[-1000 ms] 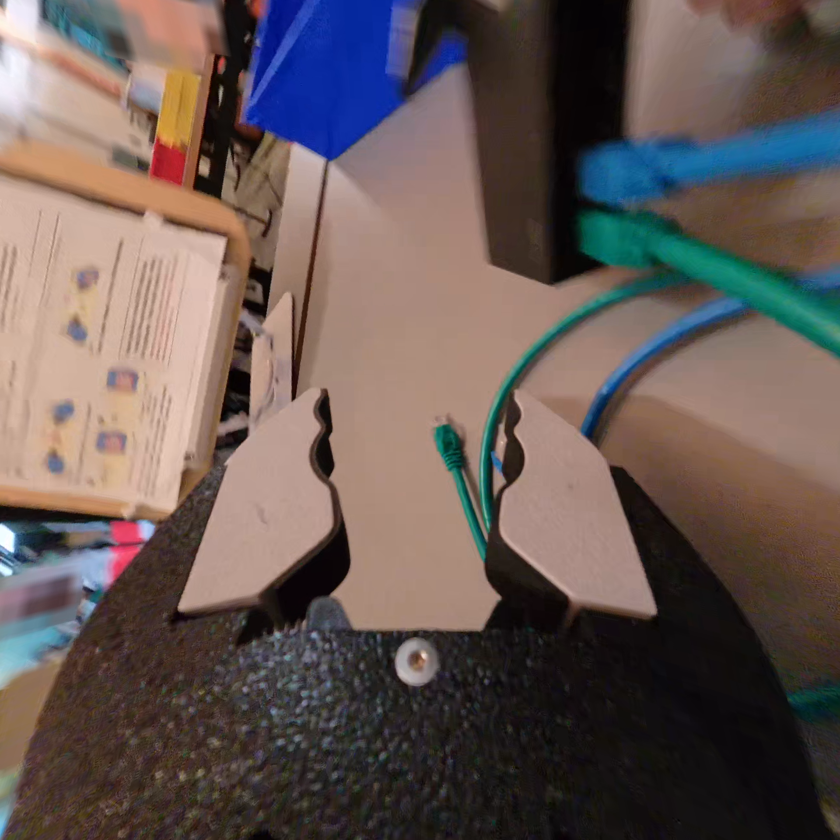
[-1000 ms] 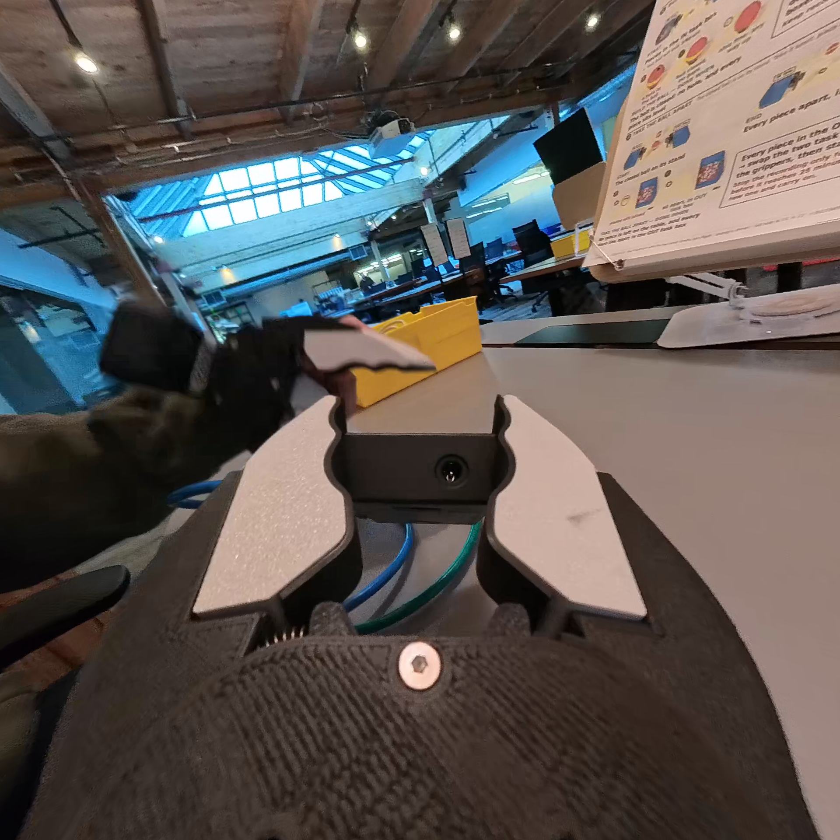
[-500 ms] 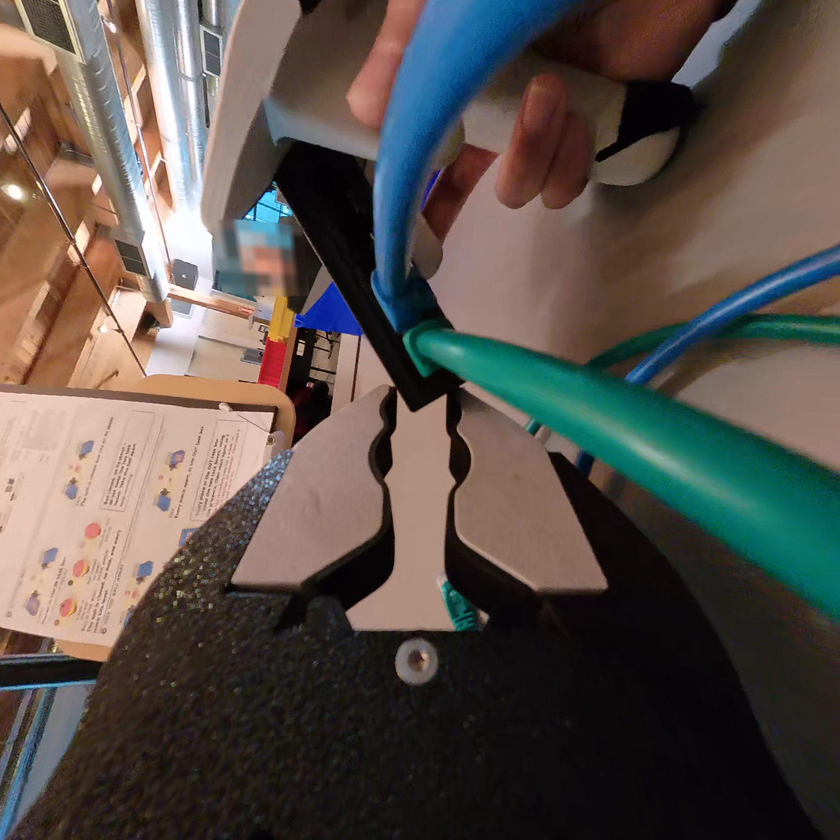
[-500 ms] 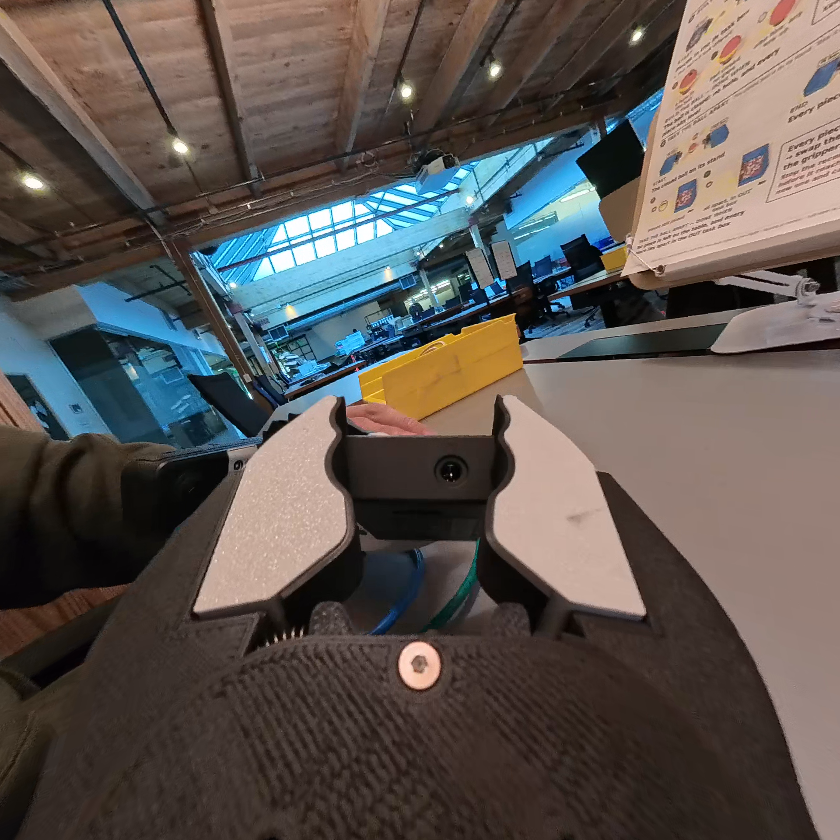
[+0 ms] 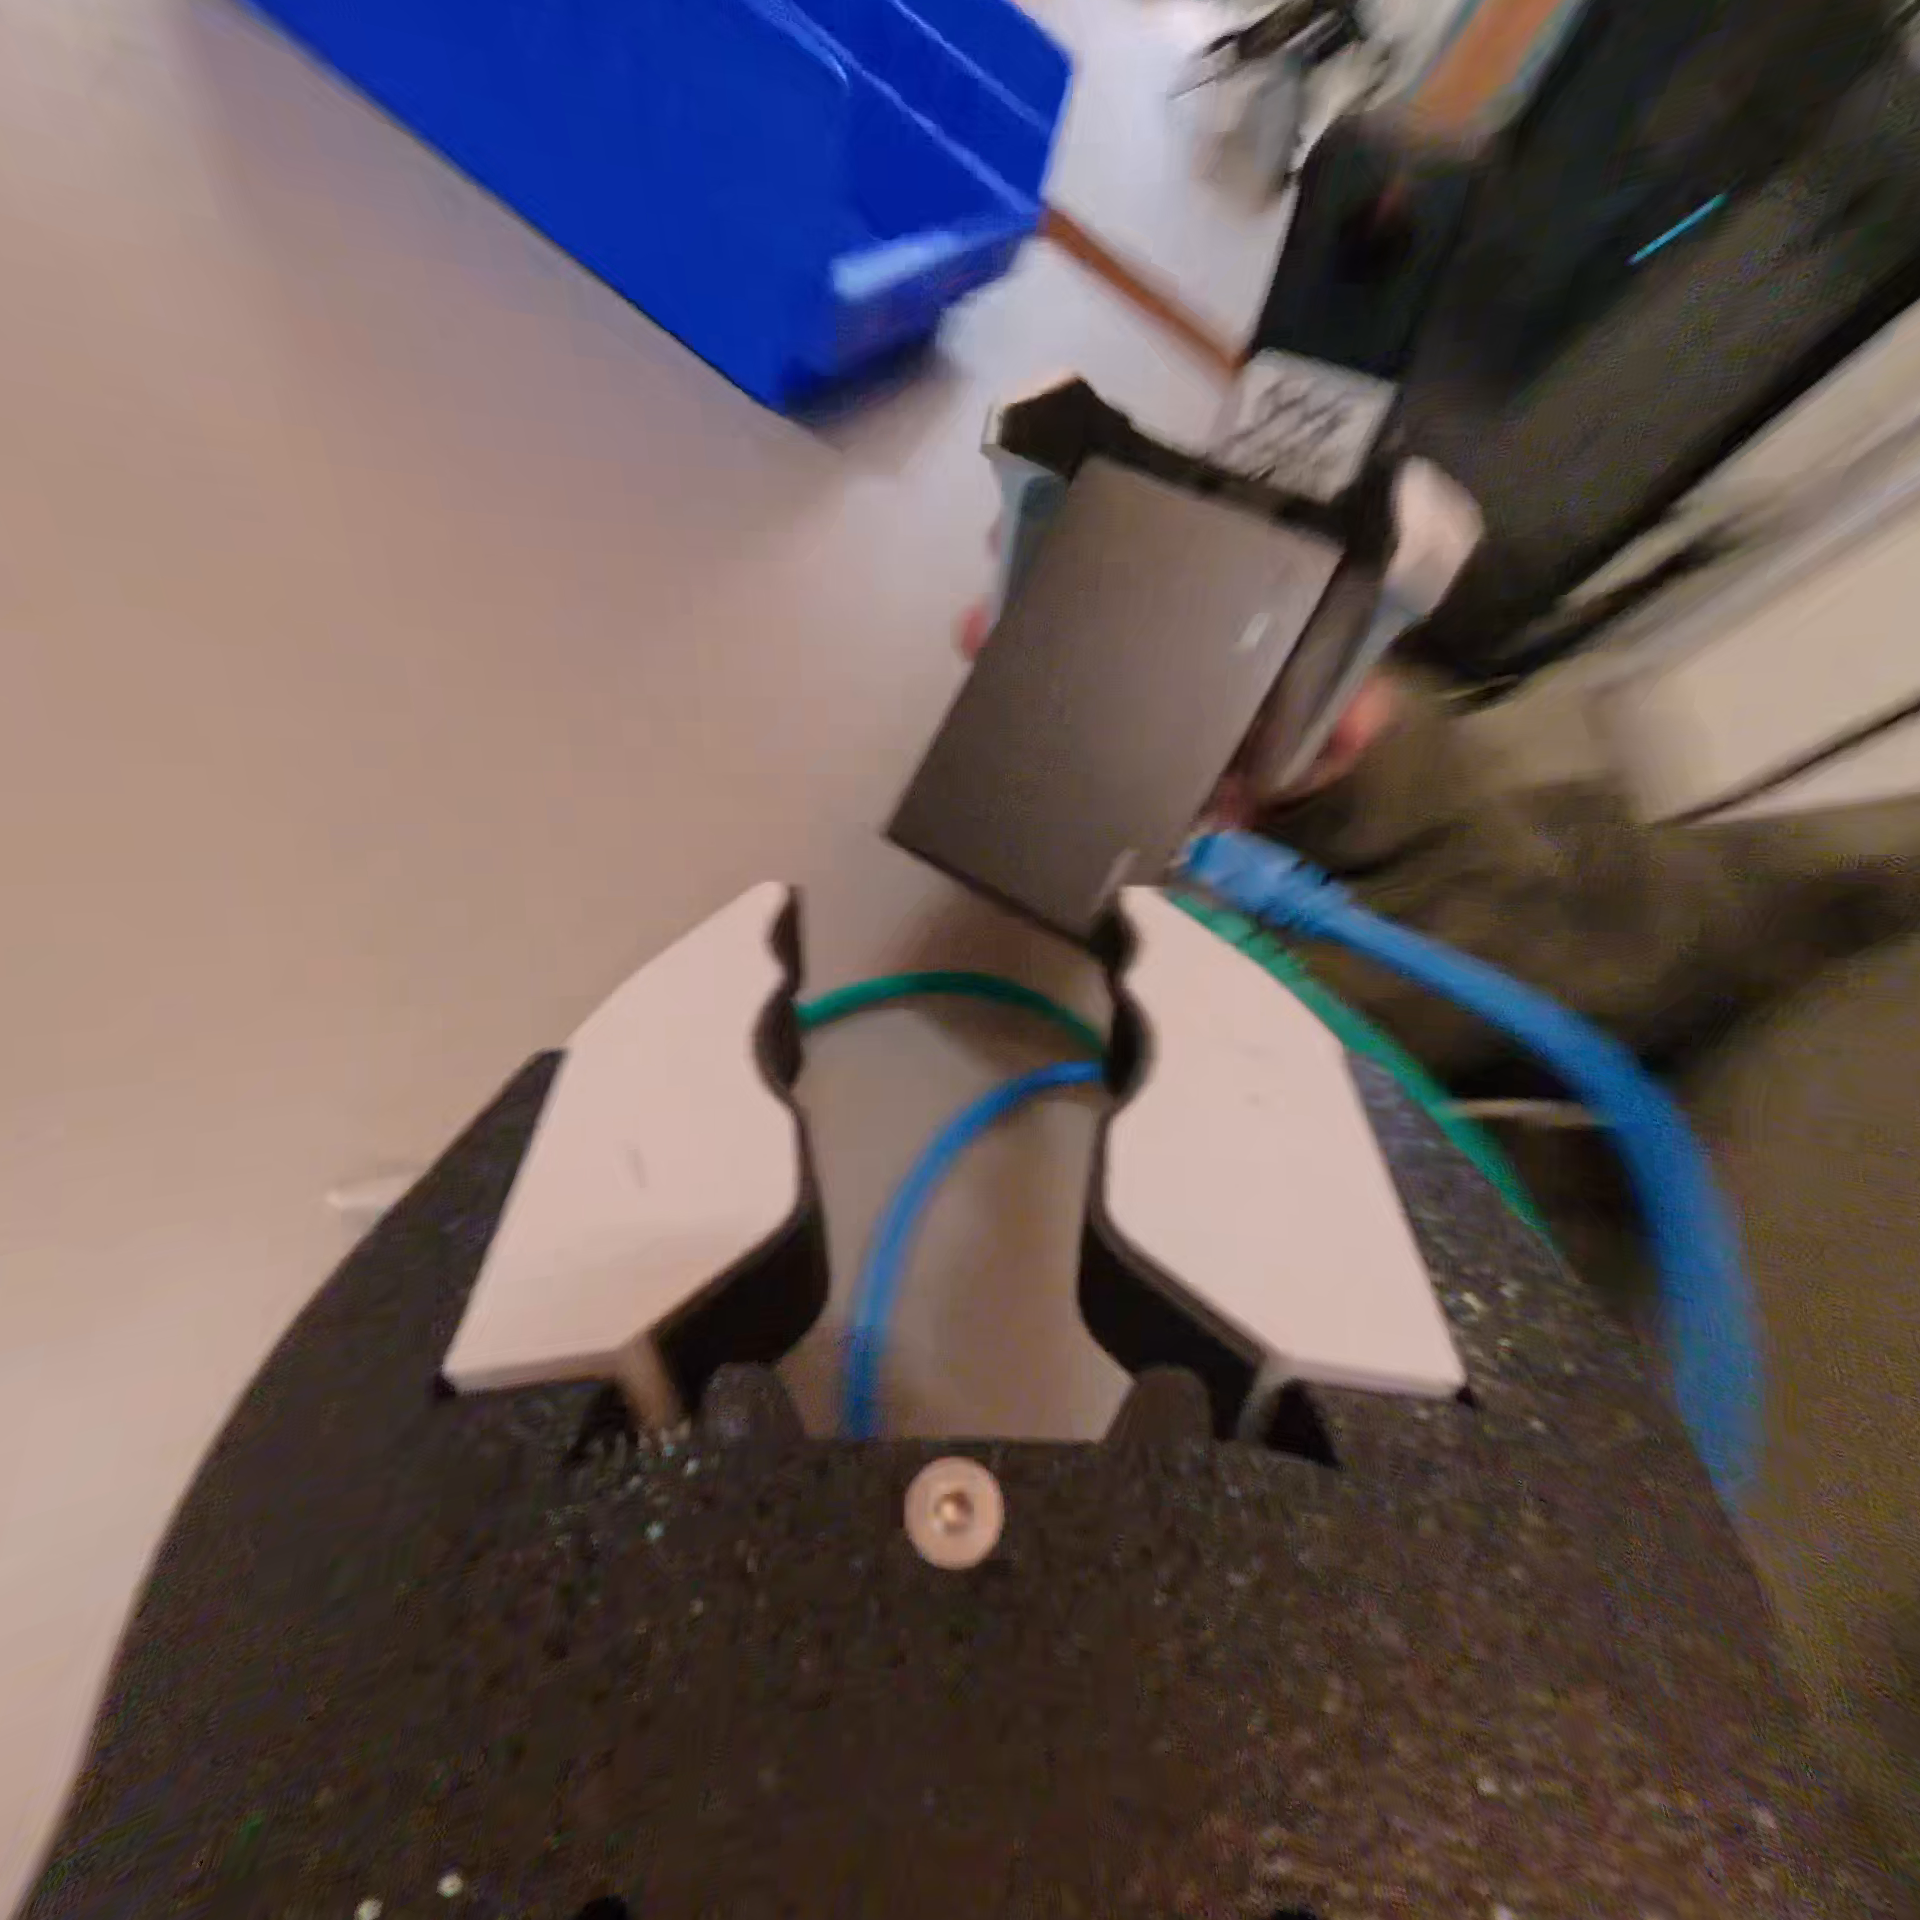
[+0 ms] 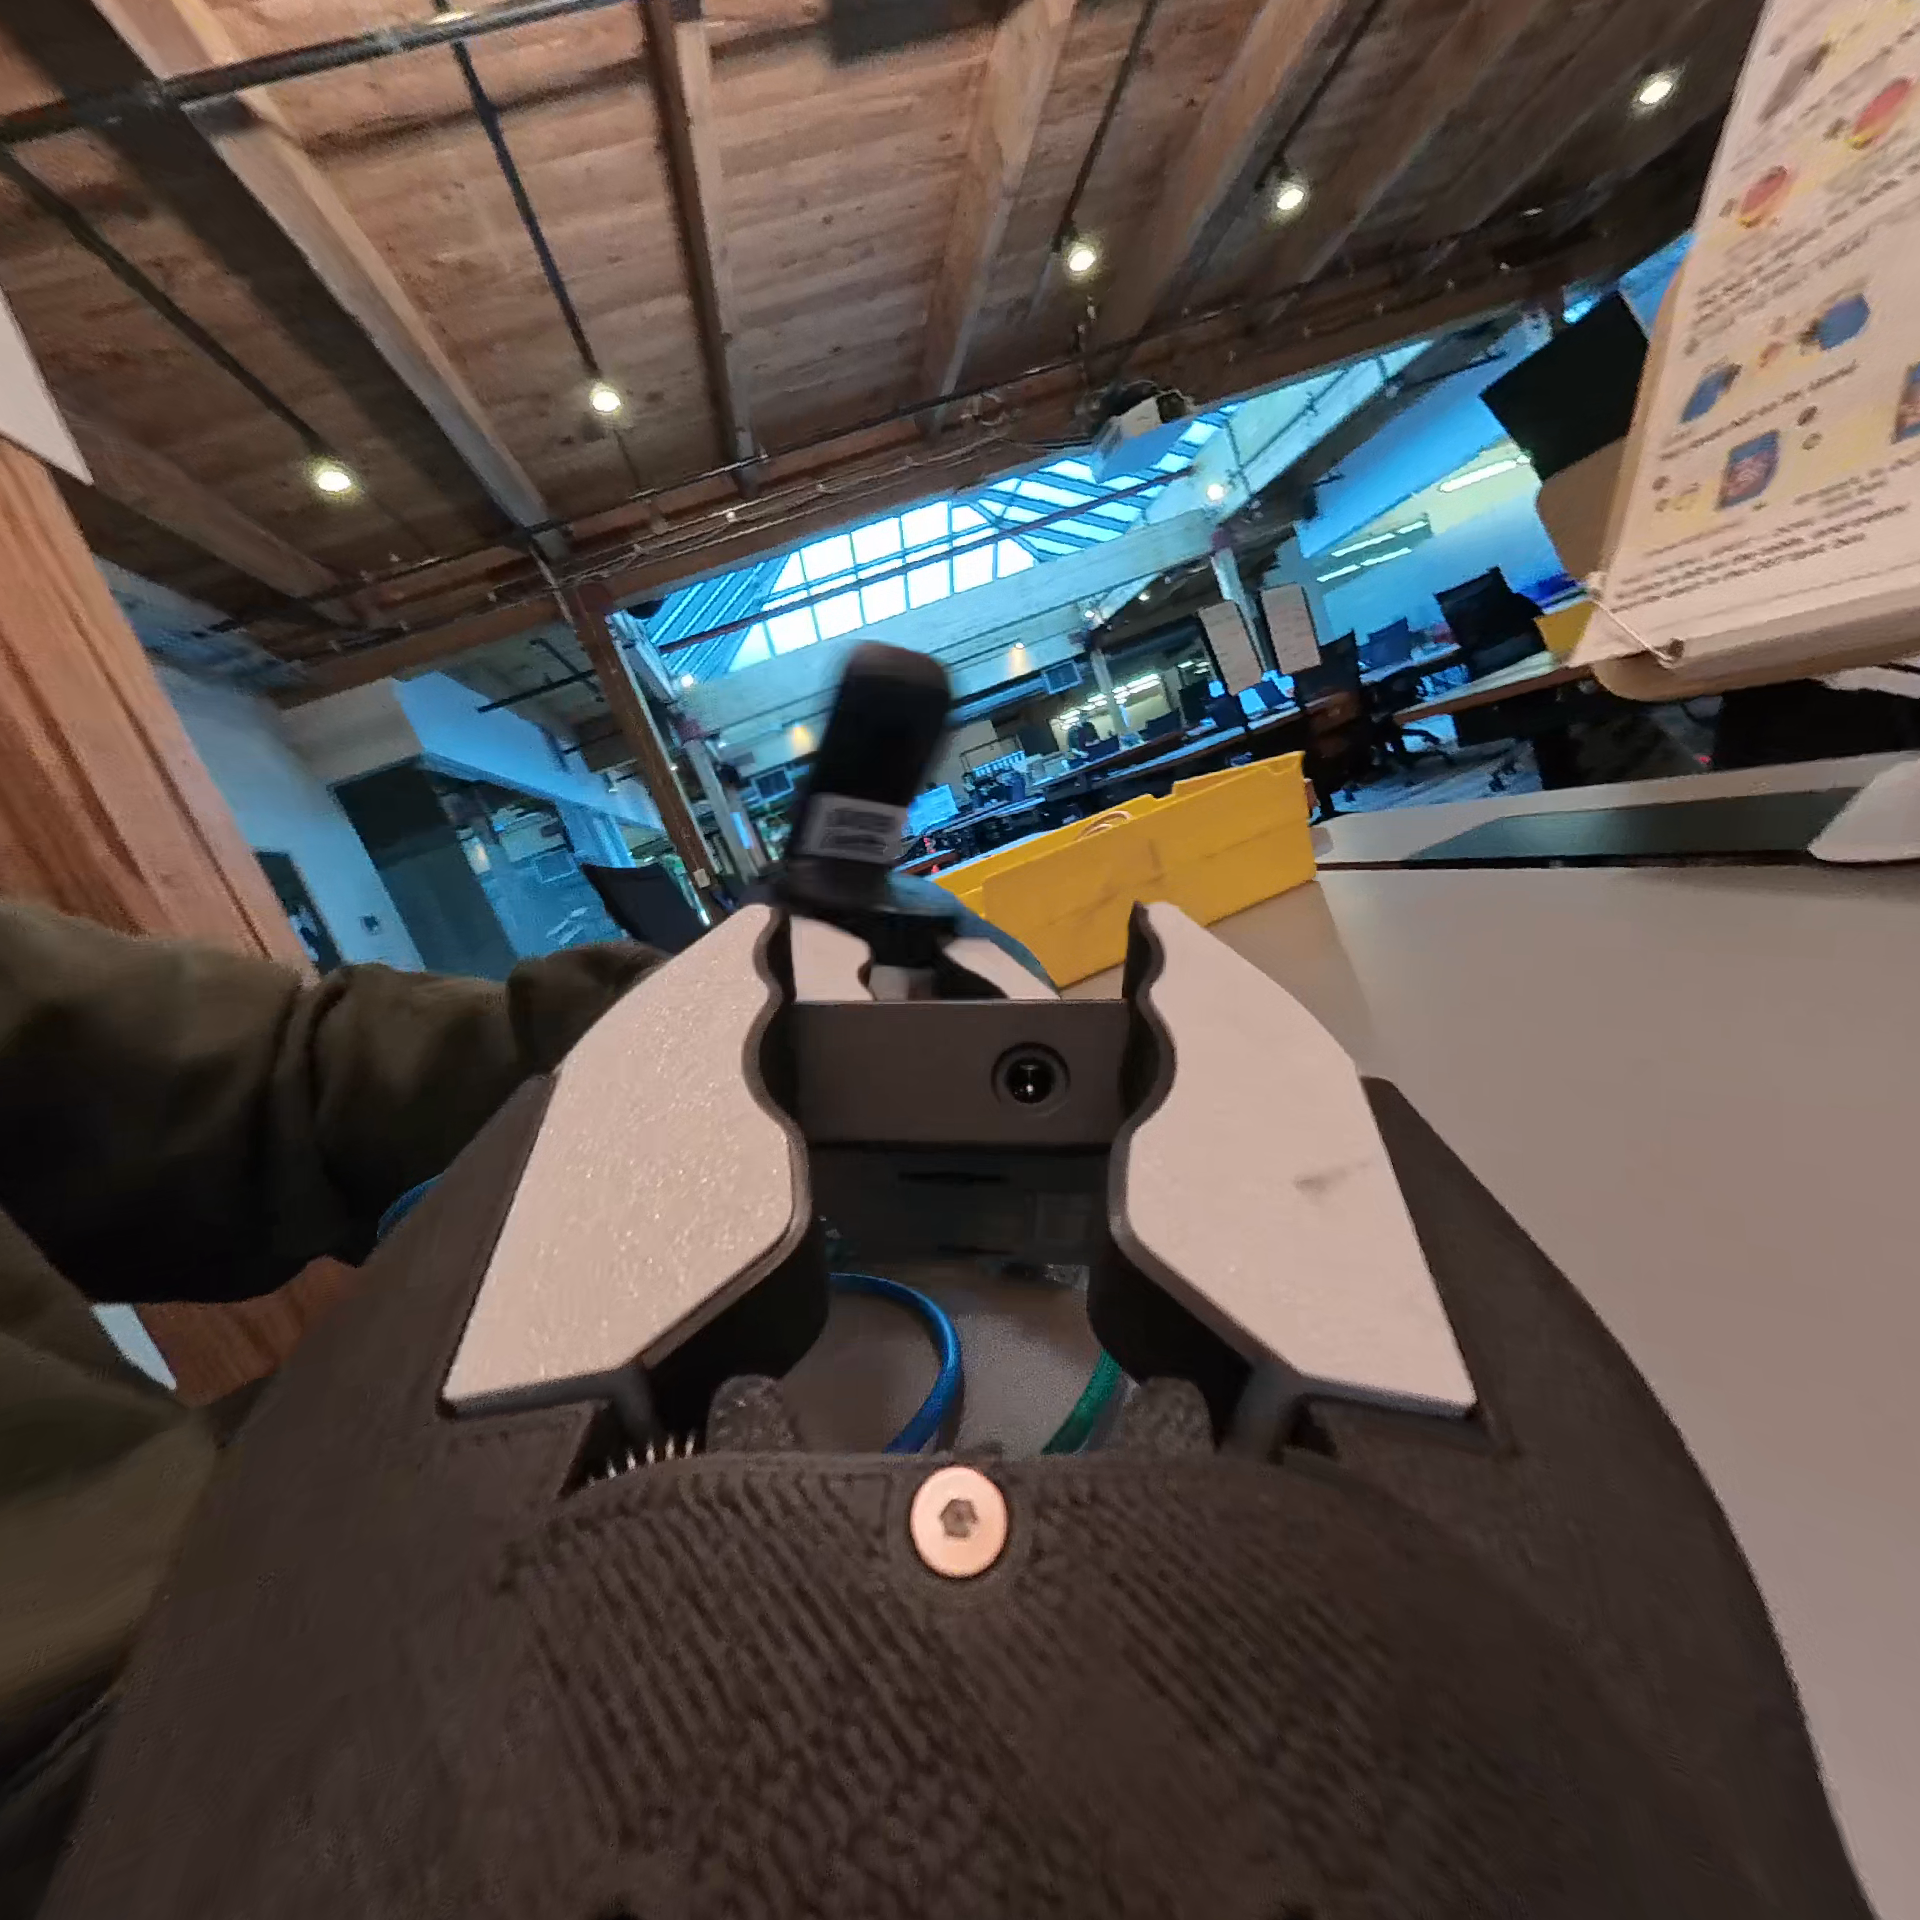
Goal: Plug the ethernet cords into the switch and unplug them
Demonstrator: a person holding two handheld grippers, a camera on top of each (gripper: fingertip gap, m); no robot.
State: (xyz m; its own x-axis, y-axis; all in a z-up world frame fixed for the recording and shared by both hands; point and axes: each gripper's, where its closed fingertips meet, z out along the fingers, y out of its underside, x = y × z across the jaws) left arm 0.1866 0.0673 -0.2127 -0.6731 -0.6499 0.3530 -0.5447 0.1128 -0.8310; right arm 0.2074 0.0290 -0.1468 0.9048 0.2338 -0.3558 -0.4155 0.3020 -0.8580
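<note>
- Right claw (image 6: 954, 961): closed on the black switch (image 6: 951, 1081), which is clamped between the two grey pads at frame centre of the right wrist view, its round socket face turned to the camera. The hold is unchanged from half a second ago.
- Left claw (image 5: 948, 940): jaws parted and empty. Half a second ago it was nearly closed, close up to the switch's port edge; it is now drawn back, and the switch (image 5: 1117, 717) is seen whole at centre right of the blurred left wrist view, raised off the worktop (image 5: 312, 727).
- Blue cord (image 5: 1538, 1039): its plug appears seated at the switch's lower right corner; the cable drops along the right of the frame and loops back between the left pads.
- Green cord (image 5: 1382, 1049): it appears to run to the same edge just beside the blue one, but blur hides the plug; whether it is seated cannot be told.
- Blue bin (image 5: 675, 156): upper left, well apart from the switch.
- Yellow bin (image 6: 1132, 883): on the worktop beyond the switch.
- Assessment: the plugging half seems complete or nearly so; unplugging probably follows.
</note>
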